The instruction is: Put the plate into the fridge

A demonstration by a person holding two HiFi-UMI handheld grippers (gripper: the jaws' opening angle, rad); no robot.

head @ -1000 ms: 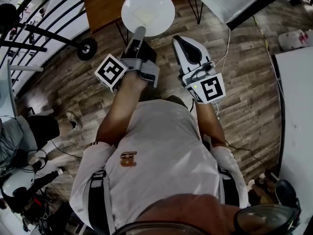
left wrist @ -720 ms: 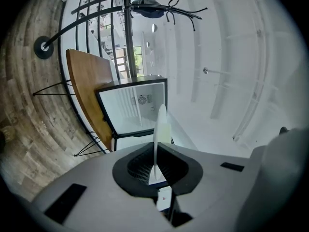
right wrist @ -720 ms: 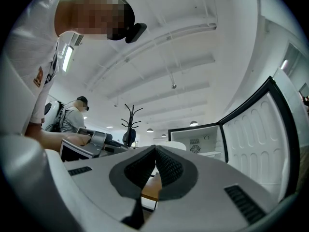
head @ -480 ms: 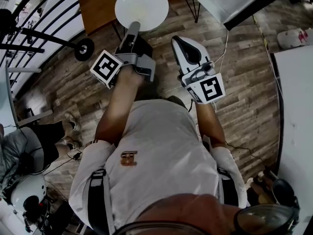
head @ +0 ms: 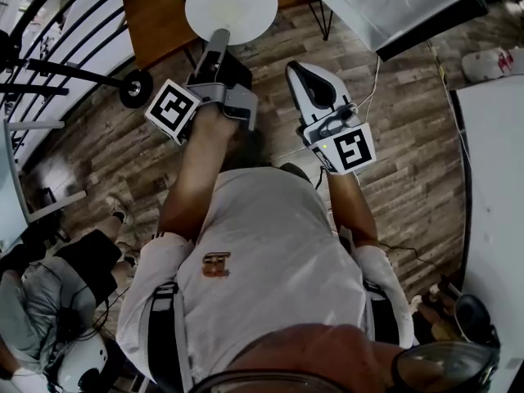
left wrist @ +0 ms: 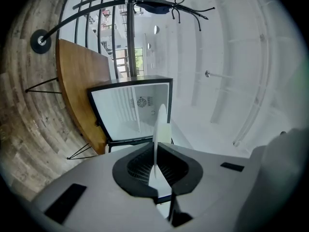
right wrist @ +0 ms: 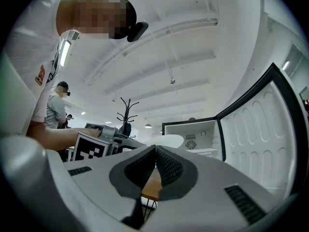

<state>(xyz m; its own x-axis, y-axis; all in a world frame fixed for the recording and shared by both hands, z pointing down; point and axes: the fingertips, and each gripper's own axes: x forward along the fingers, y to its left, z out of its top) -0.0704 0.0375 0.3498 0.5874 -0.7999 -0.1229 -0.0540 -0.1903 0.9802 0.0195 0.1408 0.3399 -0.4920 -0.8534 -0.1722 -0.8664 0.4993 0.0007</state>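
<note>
The round white plate [head: 231, 5] is held out in front of me by its near rim, with my left gripper [head: 219, 39] shut on it. In the left gripper view the plate [left wrist: 159, 129] shows edge-on, clamped between the dark pads, and the open fridge [left wrist: 131, 111] stands straight ahead, its white inside bare. My right gripper [head: 313, 80] hangs beside the left one, to its right, shut with nothing in it. In the right gripper view the jaws meet [right wrist: 155, 151]; past them are the plate [right wrist: 166, 140] and the fridge's inside [right wrist: 195, 140].
The fridge door [head: 385, 6] stands swung open at the right [right wrist: 256, 124]. A wooden table [head: 155, 15] on thin metal legs sits left of the fridge [left wrist: 77, 88]. A coat rack [left wrist: 131, 28] rises behind it. Another person [head: 57, 293] is at the left.
My left gripper has carried the plate up and to the left in the head view, nearer the table and fridge. The person at the left has slid down the picture.
</note>
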